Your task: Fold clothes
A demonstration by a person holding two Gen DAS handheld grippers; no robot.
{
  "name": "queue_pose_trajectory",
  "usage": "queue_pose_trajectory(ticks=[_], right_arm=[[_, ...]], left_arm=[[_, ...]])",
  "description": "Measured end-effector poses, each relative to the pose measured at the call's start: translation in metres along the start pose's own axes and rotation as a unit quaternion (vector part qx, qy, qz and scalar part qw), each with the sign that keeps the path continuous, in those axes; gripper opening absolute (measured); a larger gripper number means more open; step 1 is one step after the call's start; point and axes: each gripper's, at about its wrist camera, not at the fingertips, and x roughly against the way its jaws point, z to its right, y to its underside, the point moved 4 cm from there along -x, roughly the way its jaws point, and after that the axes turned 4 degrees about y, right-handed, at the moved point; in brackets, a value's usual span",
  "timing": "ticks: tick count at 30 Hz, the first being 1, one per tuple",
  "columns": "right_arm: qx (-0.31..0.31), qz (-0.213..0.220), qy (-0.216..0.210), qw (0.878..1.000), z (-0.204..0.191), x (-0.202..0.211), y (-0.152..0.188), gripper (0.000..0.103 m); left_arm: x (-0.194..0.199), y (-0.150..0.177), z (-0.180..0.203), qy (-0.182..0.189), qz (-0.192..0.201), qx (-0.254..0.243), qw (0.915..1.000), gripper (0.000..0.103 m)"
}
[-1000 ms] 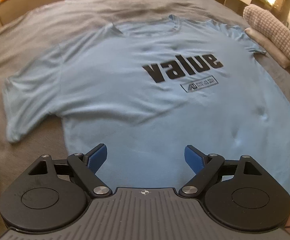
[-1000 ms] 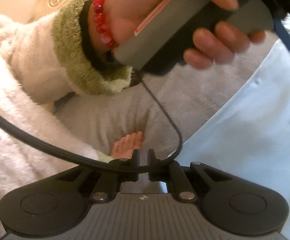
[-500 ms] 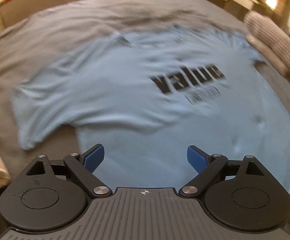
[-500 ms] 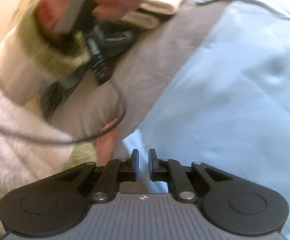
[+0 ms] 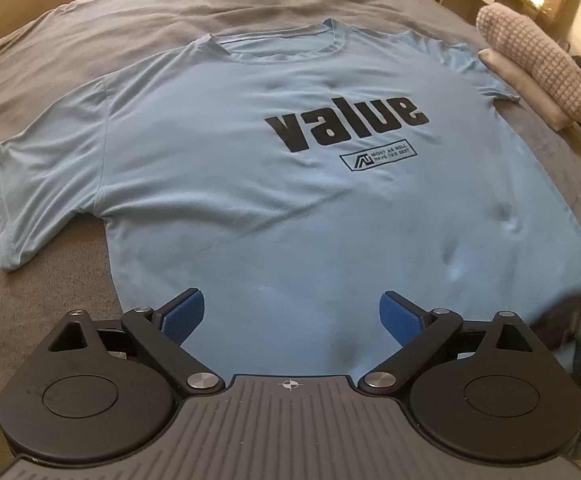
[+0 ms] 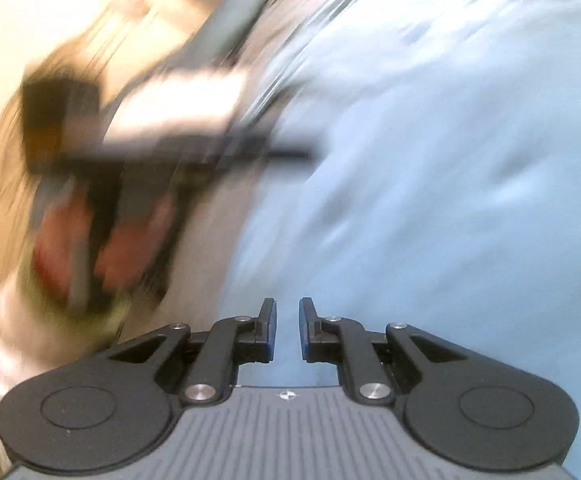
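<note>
Both sets of jaws are opening, empty, over the flat t-shirt [image 5: 274, 200]'s six-o'clock hem, readying the first fold.

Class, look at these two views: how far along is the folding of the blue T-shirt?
Done: the T-shirt lies spread flat, print up, on the grey bedcover. In hand: nothing yet; the left gripper is opening wide over the hem, the right gripper is opening slightly, with only cloth beneath. Left: every fold; both sleeves lie unfolded.
</note>
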Motion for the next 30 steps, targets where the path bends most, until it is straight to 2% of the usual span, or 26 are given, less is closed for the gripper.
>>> queue_pose_trajectory(ticks=[4, 7, 10, 13, 16, 18, 19, 23, 26, 29, 30], right_arm=[[-0.014, 0.051, 0.107, 0.993, 0.022, 0.026, -0.022, 0.022], [0.004, 0.081, 0.201, 0.976, 0.022, 0.027, -0.027, 0.022], [0.024, 0.101, 0.269, 0.957, 0.024, 0.027, -0.03, 0.022], [0.043, 0.096, 0.317, 0.943, 0.034, 0.027, -0.029, 0.023], [0.052, 0.089, 0.332, 0.938, 0.038, 0.021, -0.026, 0.026], [0.066, 0.08, 0.333, 0.937, 0.034, 0.014, -0.027, 0.04], [0.07, 0.077, 0.334, 0.937, 0.032, 0.014, -0.027, 0.042], [0.072, 0.083, 0.347, 0.932, 0.024, 0.019, -0.029, 0.043], [0.081, 0.098, 0.377, 0.918, 0.021, 0.025, -0.032, 0.044], [0.065, 0.093, 0.402, 0.909, 0.029, 0.027, -0.033, 0.044], [0.061, 0.089, 0.407, 0.907, 0.032, 0.026, -0.033, 0.048]], left_arm=[[-0.013, 0.01, 0.008, -0.021, -0.014, -0.002, 0.9997, 0.097], [-0.025, 0.019, 0.019, -0.057, -0.029, -0.026, 0.9976, 0.097], [-0.033, 0.027, 0.025, -0.087, -0.038, -0.035, 0.9948, 0.101], [-0.035, 0.033, 0.026, -0.105, -0.029, -0.023, 0.9938, 0.103], [-0.035, 0.034, 0.025, -0.107, -0.028, -0.01, 0.9938, 0.103], [-0.036, 0.035, 0.025, -0.107, -0.03, -0.002, 0.9938, 0.103], [-0.036, 0.035, 0.025, -0.107, -0.03, 0.002, 0.9938, 0.103], [-0.036, 0.038, 0.026, -0.111, -0.026, 0.012, 0.9934, 0.103], [-0.036, 0.038, 0.025, -0.114, -0.031, 0.028, 0.9926, 0.103], [-0.037, 0.036, 0.024, -0.115, -0.041, 0.039, 0.9917, 0.103], [-0.037, 0.036, 0.024, -0.116, -0.042, 0.04, 0.9915, 0.103]])
